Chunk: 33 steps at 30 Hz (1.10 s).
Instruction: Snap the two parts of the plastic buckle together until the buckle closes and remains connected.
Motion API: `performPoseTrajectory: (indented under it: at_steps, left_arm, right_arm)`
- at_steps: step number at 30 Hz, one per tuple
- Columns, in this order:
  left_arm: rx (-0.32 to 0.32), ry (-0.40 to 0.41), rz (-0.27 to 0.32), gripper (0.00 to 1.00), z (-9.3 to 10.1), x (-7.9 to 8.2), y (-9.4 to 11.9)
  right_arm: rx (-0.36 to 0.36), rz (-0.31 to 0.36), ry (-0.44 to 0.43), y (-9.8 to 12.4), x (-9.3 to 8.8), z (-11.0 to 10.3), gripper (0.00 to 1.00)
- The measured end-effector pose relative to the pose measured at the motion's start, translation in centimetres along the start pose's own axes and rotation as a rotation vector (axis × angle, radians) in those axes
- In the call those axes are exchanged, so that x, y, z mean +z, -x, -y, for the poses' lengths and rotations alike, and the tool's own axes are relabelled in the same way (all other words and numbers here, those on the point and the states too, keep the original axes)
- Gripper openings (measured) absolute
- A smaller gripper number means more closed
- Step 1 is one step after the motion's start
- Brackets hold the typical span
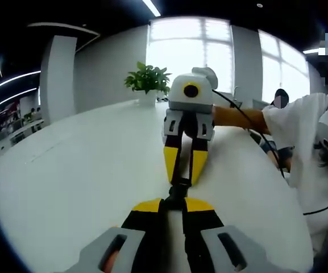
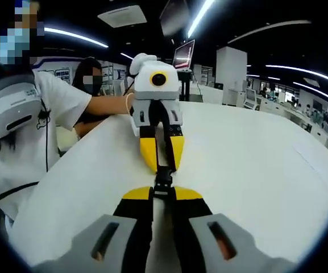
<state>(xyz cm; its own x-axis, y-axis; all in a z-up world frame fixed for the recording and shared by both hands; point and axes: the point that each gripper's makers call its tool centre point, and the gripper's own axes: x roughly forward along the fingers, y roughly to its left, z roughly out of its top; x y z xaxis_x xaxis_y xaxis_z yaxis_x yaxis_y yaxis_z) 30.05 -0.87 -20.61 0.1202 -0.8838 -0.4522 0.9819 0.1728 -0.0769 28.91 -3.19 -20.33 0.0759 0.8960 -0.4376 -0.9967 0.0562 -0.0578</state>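
The black plastic buckle hangs just above the white table, between two grippers that face each other tip to tip. My left gripper rises from the bottom of the left gripper view, shut on the near buckle half and its black strap. My right gripper comes in from above, shut on the far half. In the right gripper view the buckle sits between my right gripper and my left gripper. Whether the two halves are latched is hidden by the yellow fingertips.
A potted plant stands at the table's far edge before bright windows. The person in a white shirt sits at the table's side. A monitor stands beyond the table.
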Motion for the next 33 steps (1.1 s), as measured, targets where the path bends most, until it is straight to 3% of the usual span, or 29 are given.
performPoseTrajectory:
  at_steps: [22, 33]
  left_arm:
    - [-0.003, 0.002, -0.010, 0.10, 0.6, 0.1, -0.4]
    - [0.028, 0.008, -0.022, 0.10, 1.1, 0.1, -0.3]
  right_arm:
    - [0.018, 0.003, 0.009, 0.0, 0.1, 0.1, 0.10]
    - [-0.054, -0.020, -0.028, 0.0, 0.2, -0.1, 0.10]
